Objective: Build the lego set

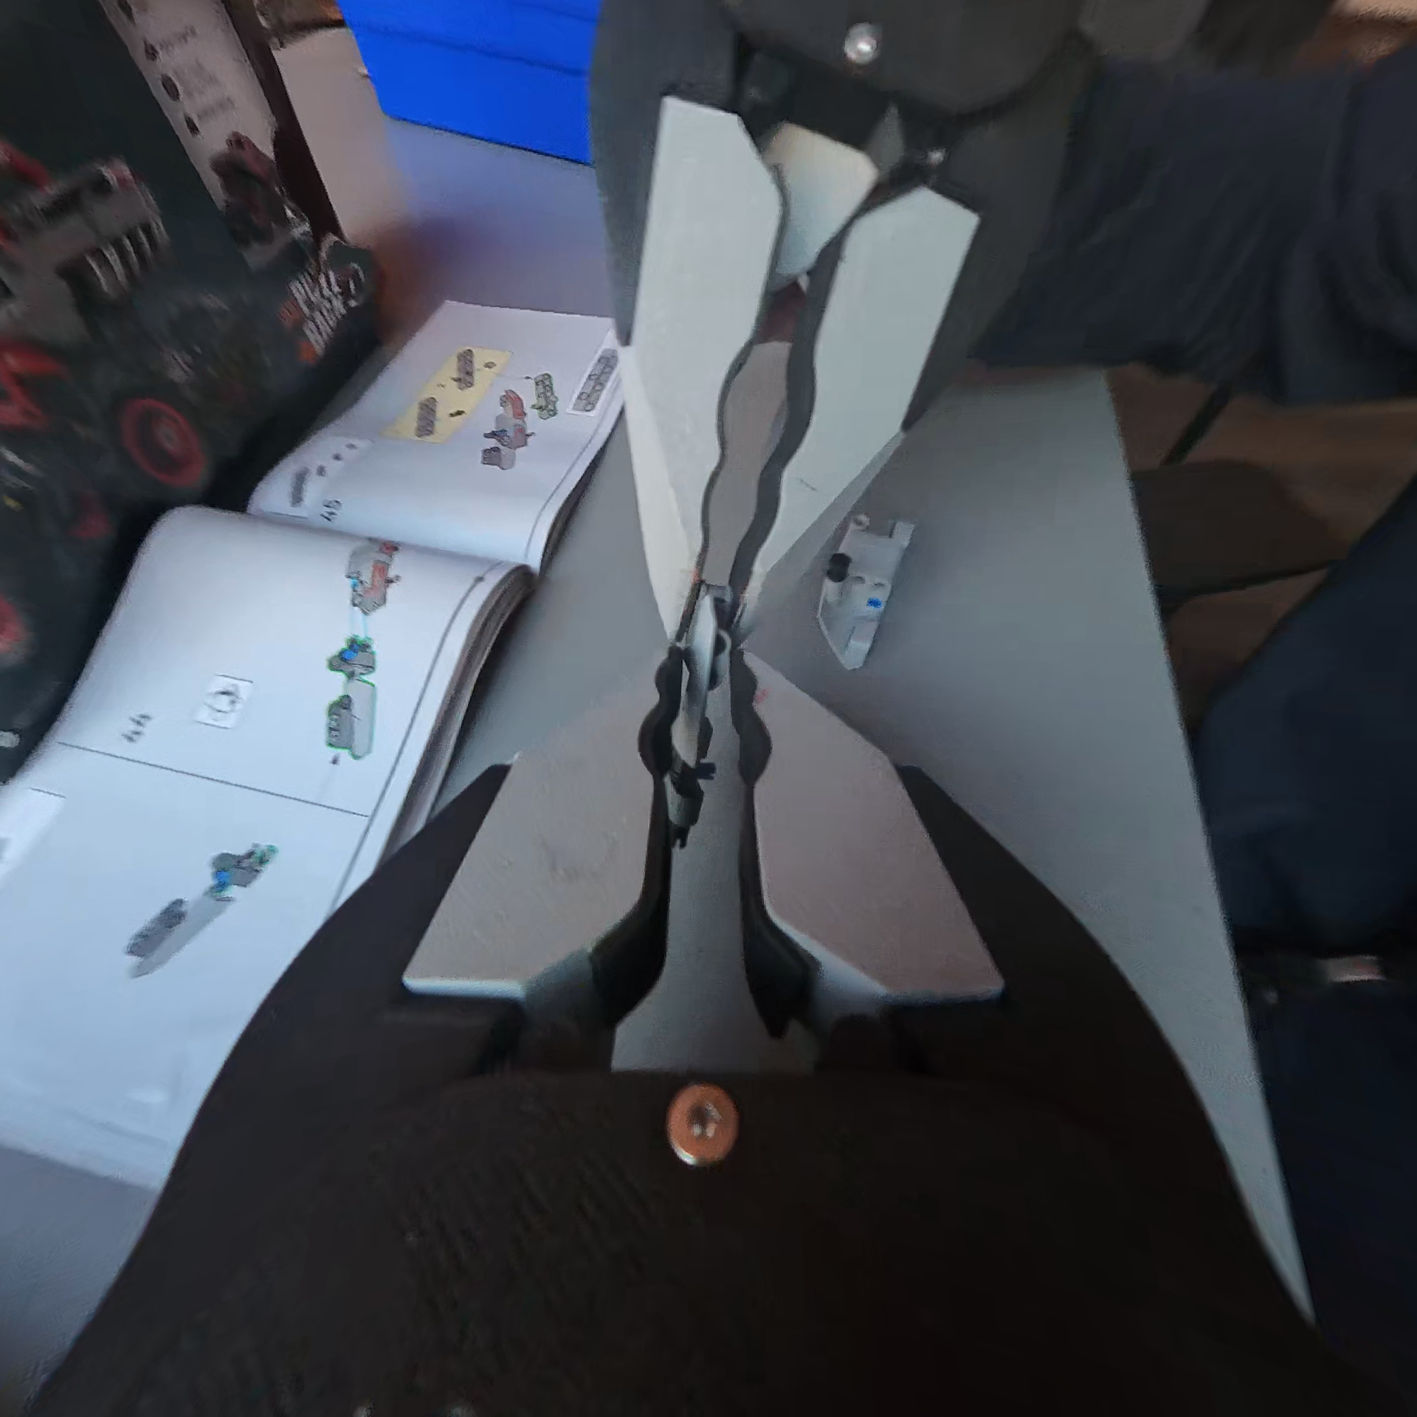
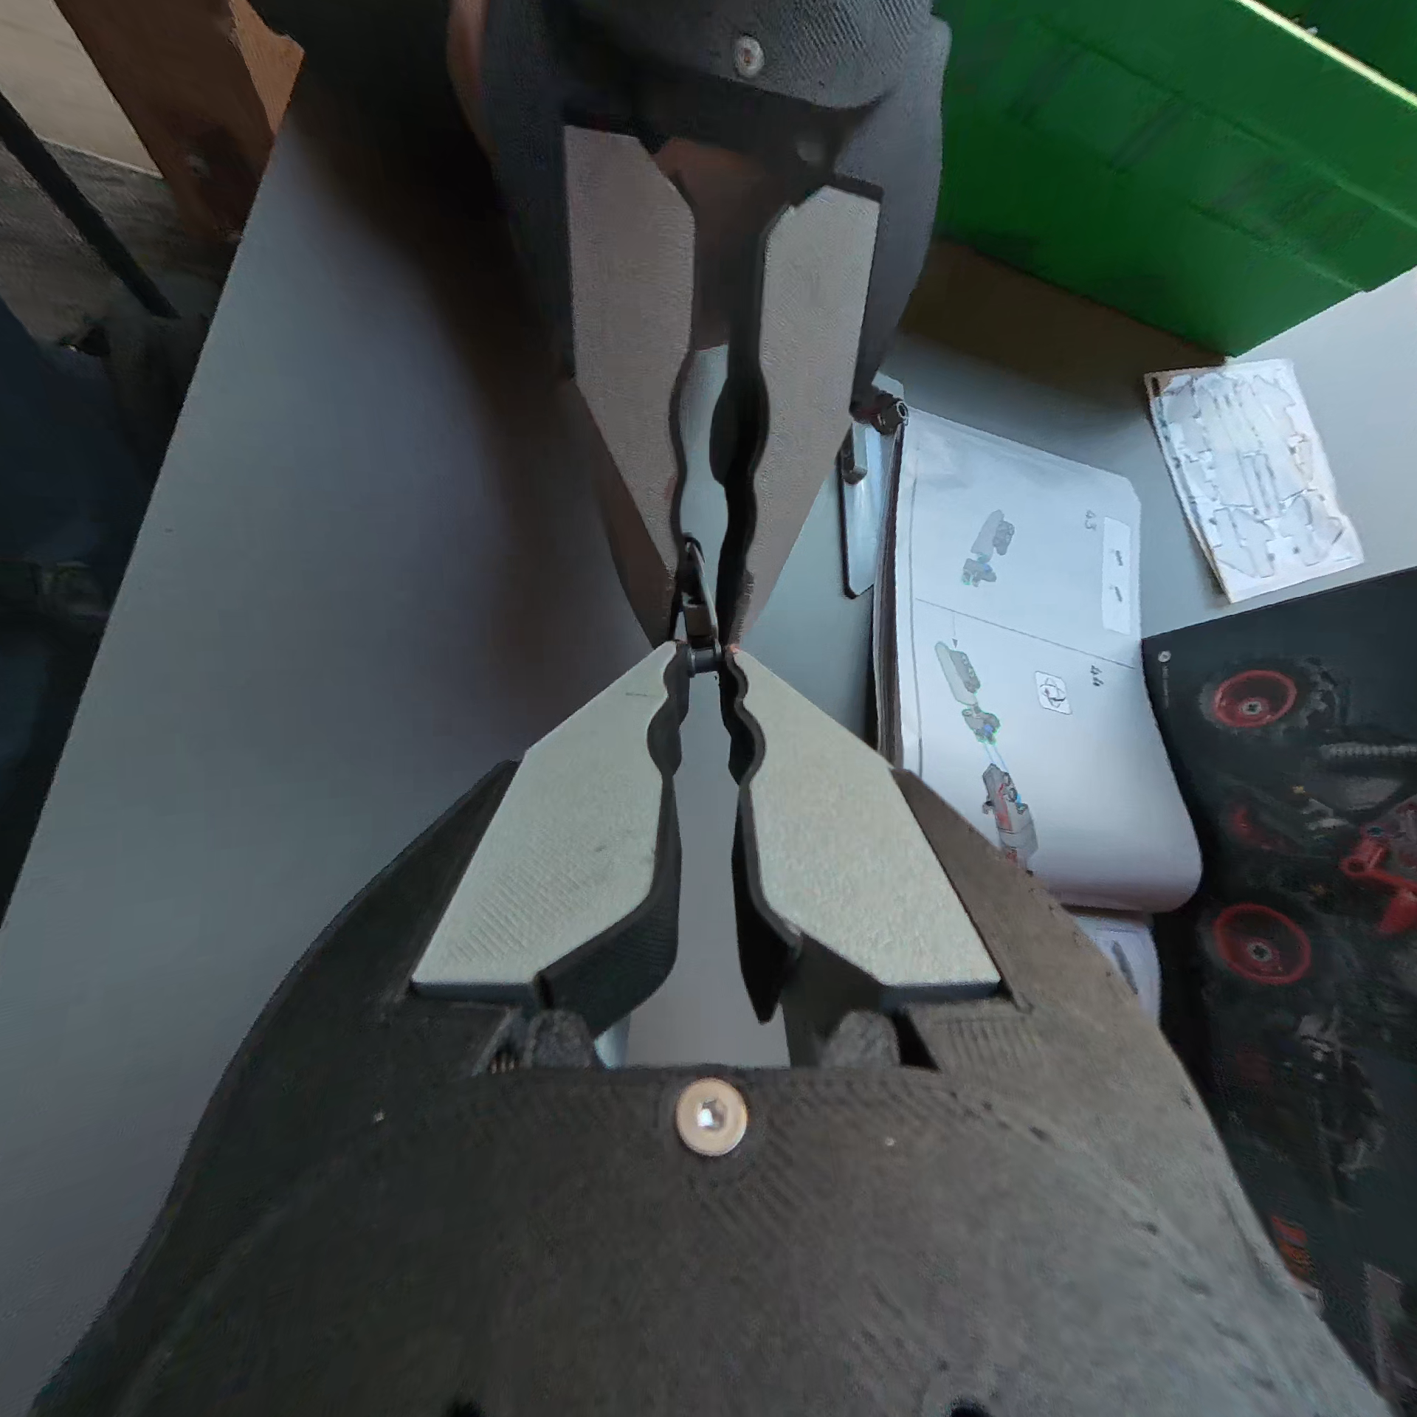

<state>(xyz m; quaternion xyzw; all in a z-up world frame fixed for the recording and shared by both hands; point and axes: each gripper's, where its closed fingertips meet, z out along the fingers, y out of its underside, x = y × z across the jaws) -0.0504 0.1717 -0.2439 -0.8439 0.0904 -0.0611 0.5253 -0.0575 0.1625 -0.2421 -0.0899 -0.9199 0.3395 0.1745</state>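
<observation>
My left gripper (image 1: 701, 667) is shut on a slim grey lego piece (image 1: 699, 694) with dark connectors at its near end, held above the grey table (image 1: 997, 728). My right gripper (image 2: 701, 661) is shut on a small black pin (image 2: 702, 658) and meets the left gripper tip to tip. In the left wrist view the right gripper (image 1: 721, 594) comes down from the top, and the pin touches the grey piece's far end. In the right wrist view the left gripper (image 2: 699, 613) holds the piece (image 2: 694, 583) edge on. A grey lego sub-assembly (image 1: 863, 590) lies on the table.
An open instruction booklet (image 1: 253, 690) lies left of the grippers and shows in the right wrist view (image 2: 1020, 652). The dark lego box (image 1: 138, 399) stands behind it. A blue bin (image 1: 475, 69), a green bin (image 2: 1165, 153) and a sticker sheet (image 2: 1250, 475) are farther off. The table edge (image 1: 1165, 613) is close. Only a small space, under 4 cm, lies between the two pairs of fingers.
</observation>
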